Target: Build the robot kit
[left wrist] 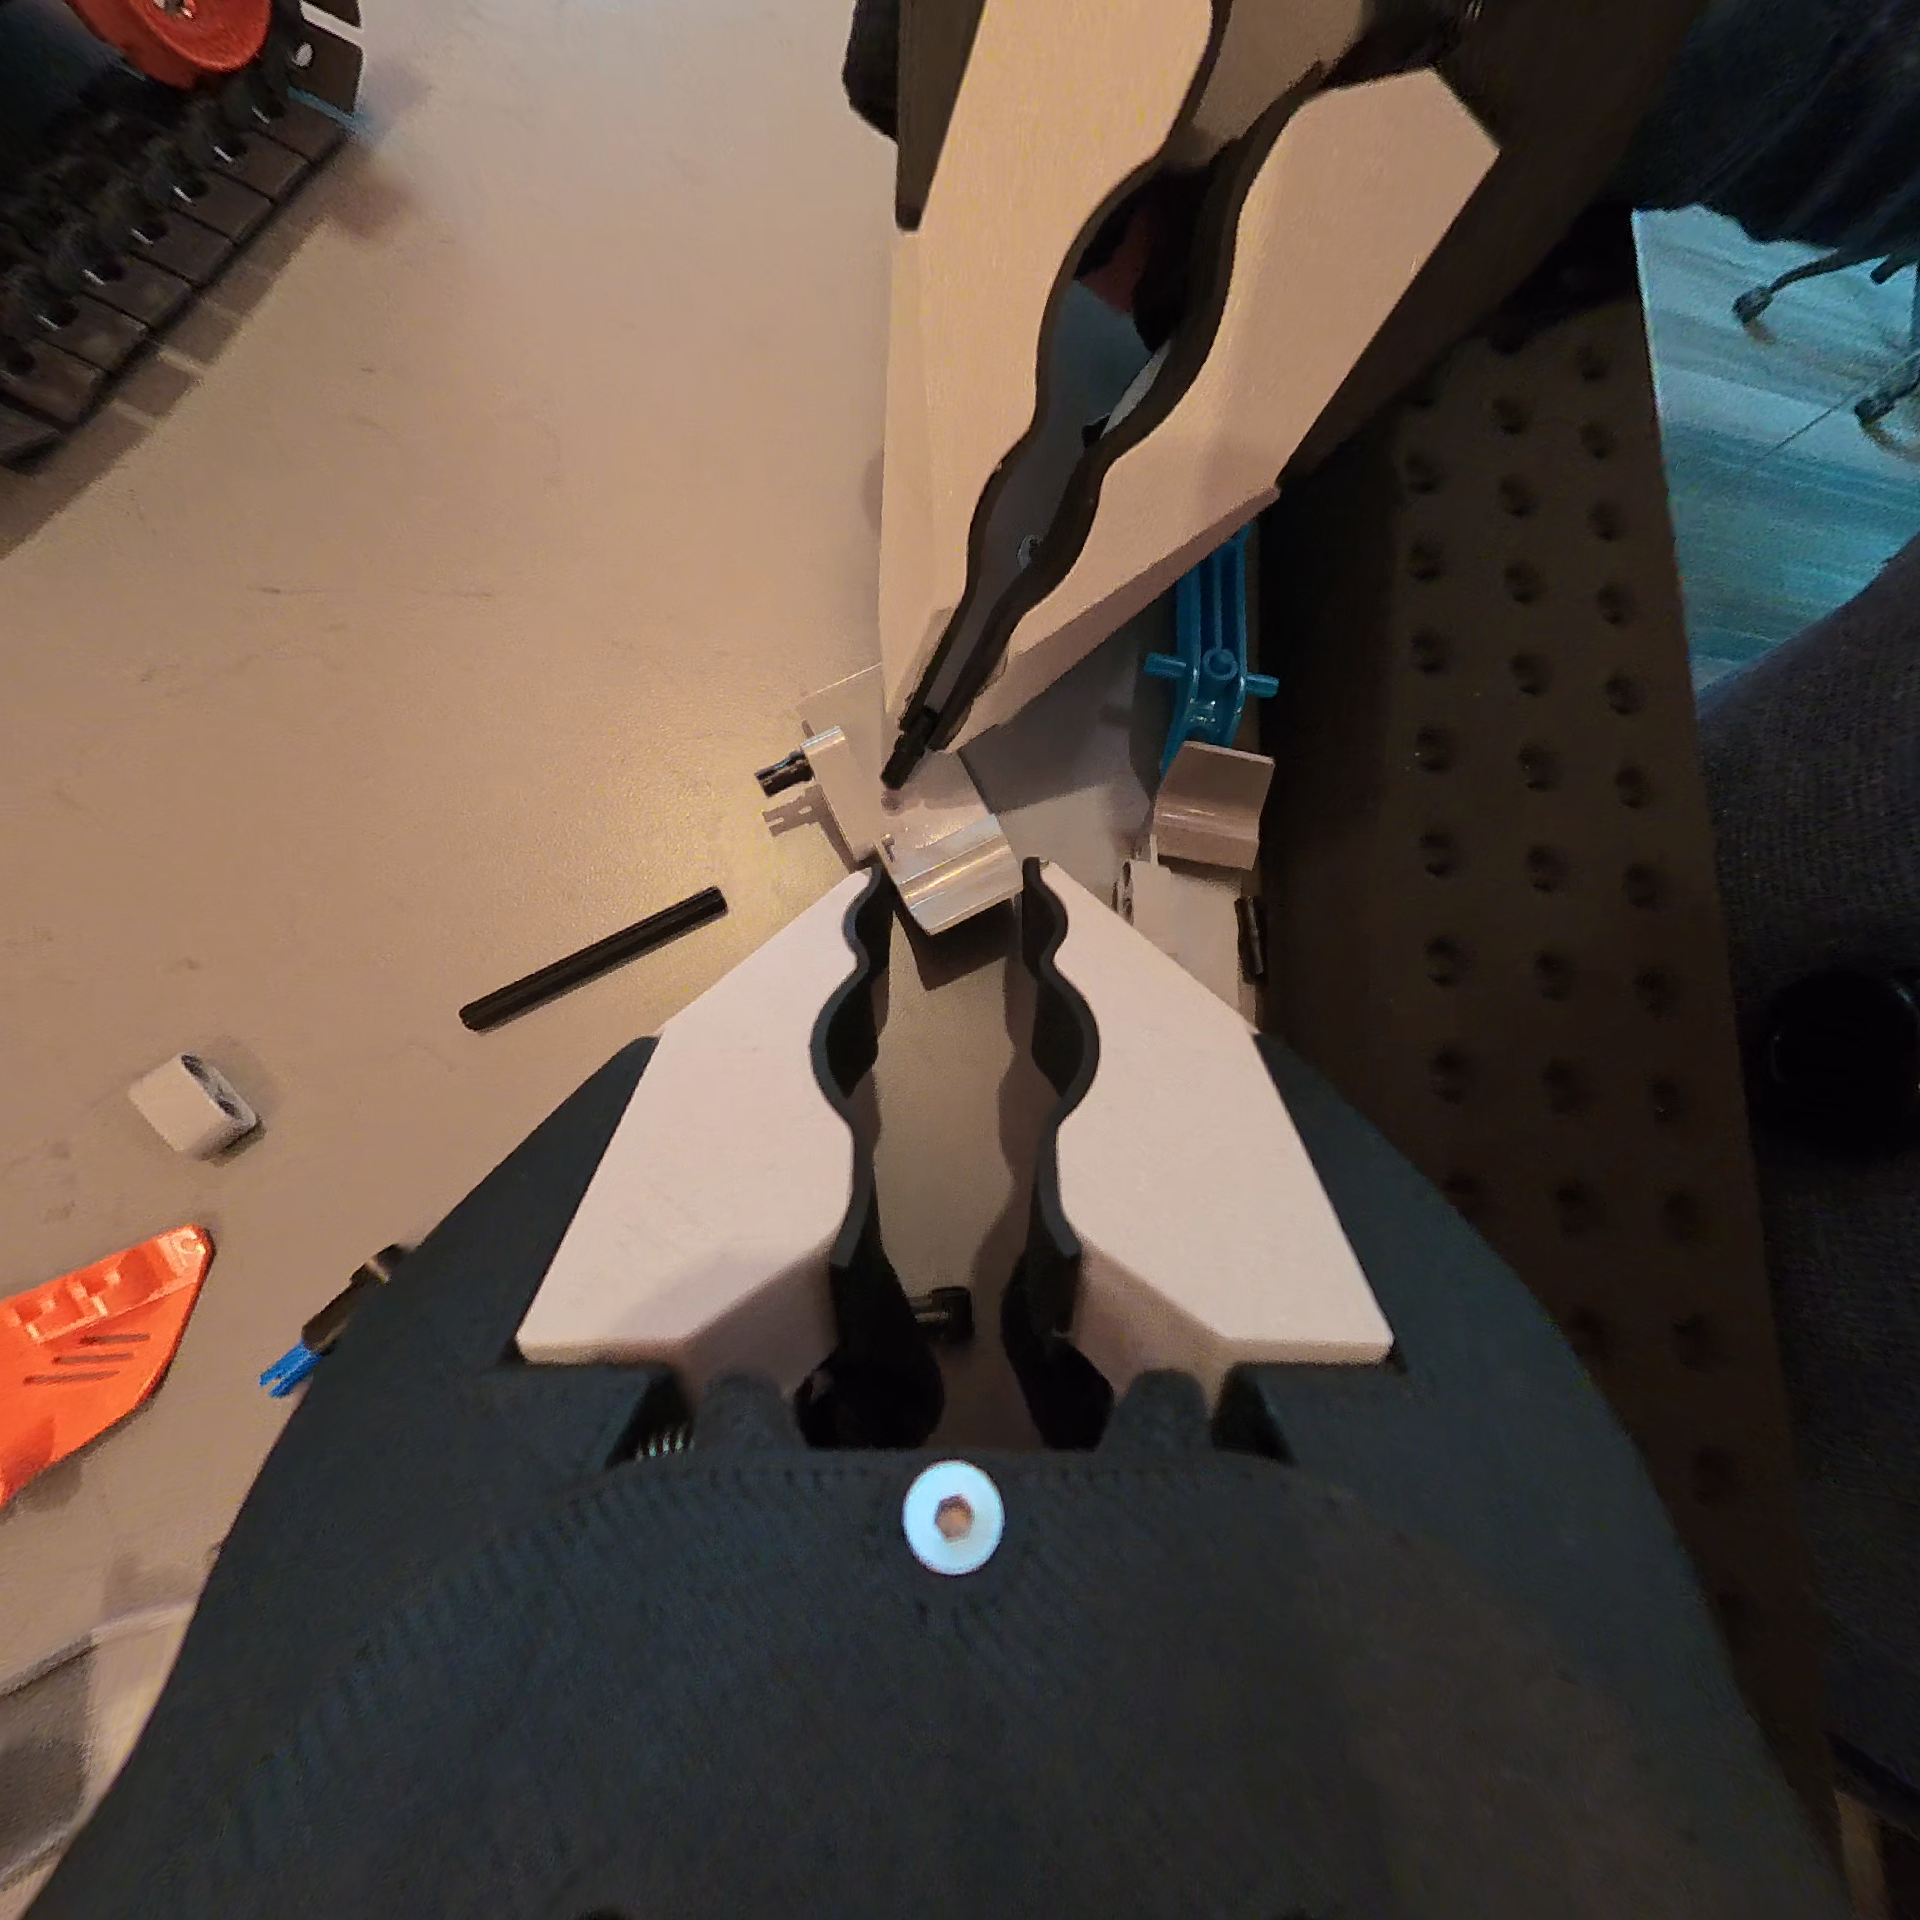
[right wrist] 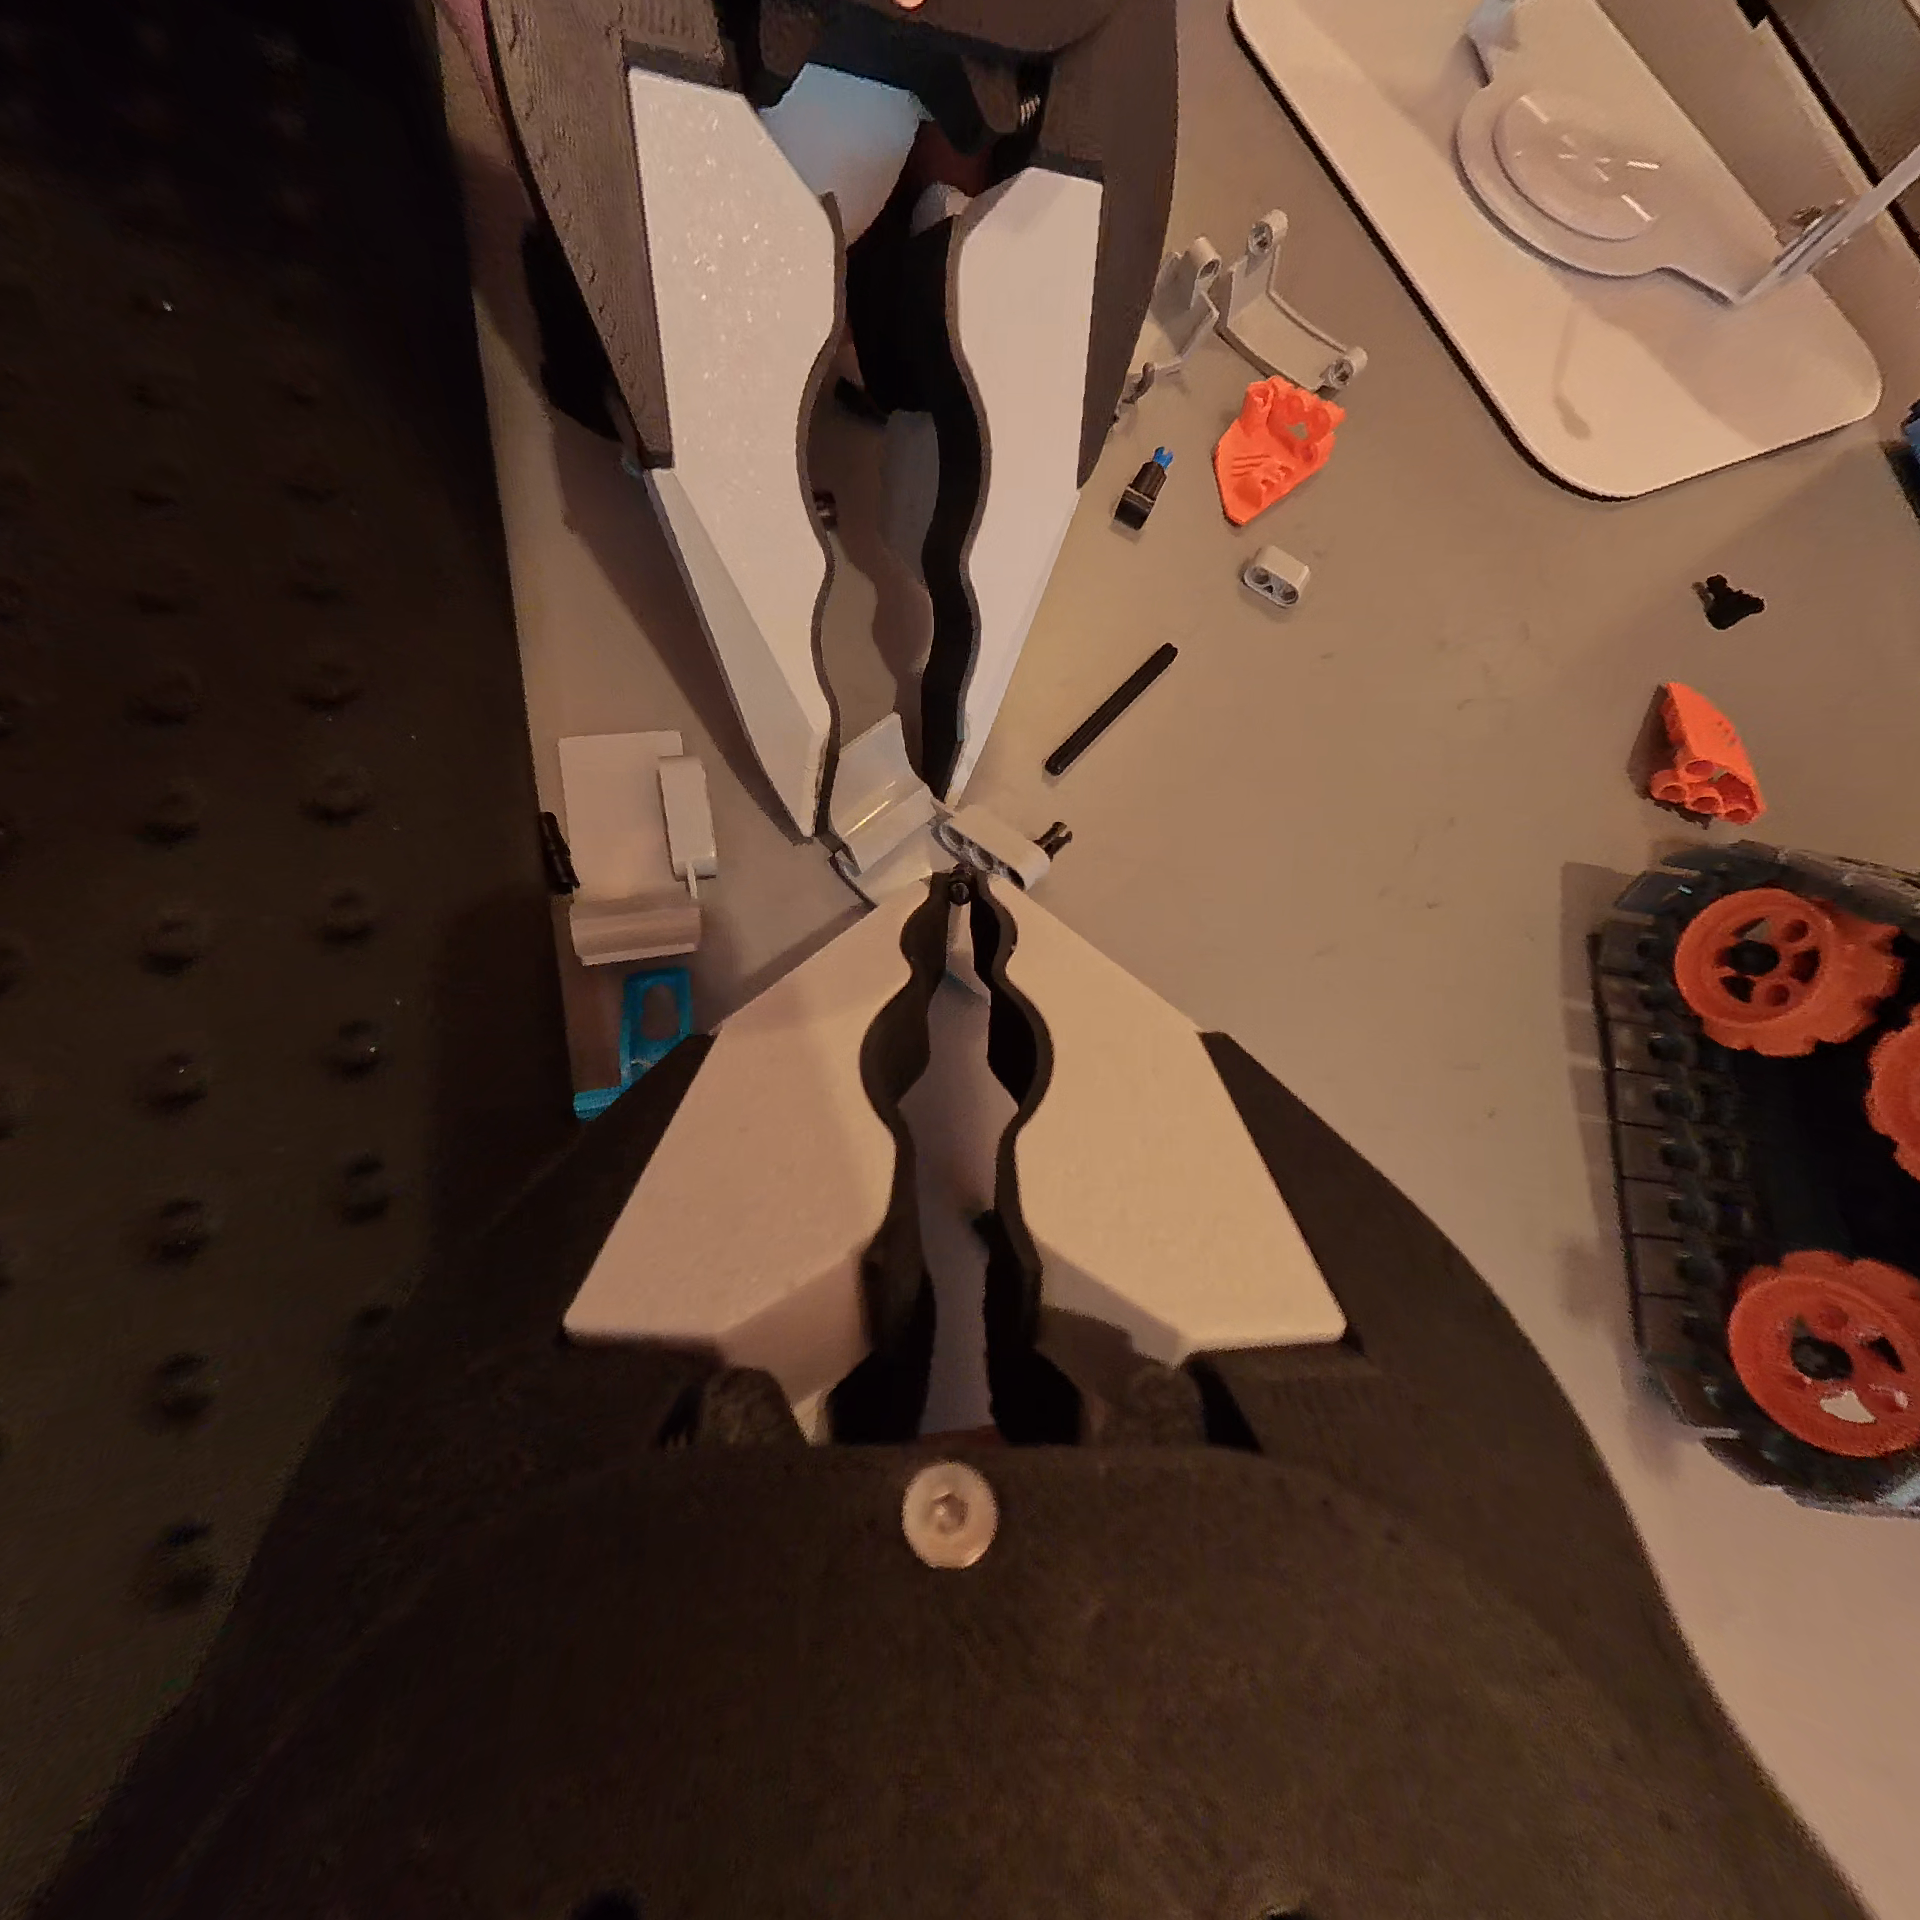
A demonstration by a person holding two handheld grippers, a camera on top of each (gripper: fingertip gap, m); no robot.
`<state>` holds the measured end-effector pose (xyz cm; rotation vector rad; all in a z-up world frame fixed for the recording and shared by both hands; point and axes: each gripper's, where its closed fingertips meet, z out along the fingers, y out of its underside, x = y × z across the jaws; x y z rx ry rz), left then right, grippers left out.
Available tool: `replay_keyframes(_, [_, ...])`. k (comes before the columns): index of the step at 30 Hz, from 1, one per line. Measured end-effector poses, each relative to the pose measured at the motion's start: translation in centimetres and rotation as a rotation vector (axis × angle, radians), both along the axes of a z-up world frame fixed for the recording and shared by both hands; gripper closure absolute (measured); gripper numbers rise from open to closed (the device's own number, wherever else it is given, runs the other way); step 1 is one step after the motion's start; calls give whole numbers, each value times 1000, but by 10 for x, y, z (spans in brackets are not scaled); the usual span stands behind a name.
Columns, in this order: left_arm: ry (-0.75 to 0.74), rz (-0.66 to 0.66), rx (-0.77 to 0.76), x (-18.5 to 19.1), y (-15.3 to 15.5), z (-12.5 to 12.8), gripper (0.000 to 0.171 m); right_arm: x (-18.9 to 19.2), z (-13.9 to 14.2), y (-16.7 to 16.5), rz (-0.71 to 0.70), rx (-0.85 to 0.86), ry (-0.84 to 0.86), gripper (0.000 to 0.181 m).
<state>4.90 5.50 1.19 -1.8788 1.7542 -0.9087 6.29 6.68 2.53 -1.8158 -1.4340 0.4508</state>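
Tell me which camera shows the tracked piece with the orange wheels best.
The right wrist view: the tracked piece shows its black treads and three orange wheels at the right edge. The left wrist view catches only a cropped corner at top left.

beige tabletop [left wrist: 520,468], dark perforated panel [left wrist: 1538,935], bluish floor [left wrist: 1766,499], warm light

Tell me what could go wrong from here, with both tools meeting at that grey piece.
1. The right tool pinches a small black pin only at its very tips; it may twist or pop out.
2. The left tool grips the curved grey plastic panel by one edge, so pushing could lever it loose.
3. The thin black axle rod and the small grey two-hole connector lie loose close by; a slip could scatter them.
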Motion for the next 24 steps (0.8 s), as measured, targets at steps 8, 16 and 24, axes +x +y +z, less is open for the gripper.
replay_keyframes(8, [-45, 72, -205, 4, 3, 3, 149, -2, -3, -1, 73, 144, -79, 180])
replay_keyframes(16, [-41, 70, -326, 4, 4, 5, 149, -6, -1, 5, 113, 242, -111, 180])
replay_keyframes(24, [-40, 79, -391, 2, 9, 6, 149, -8, -3, 12, 142, 240, -144, 180])
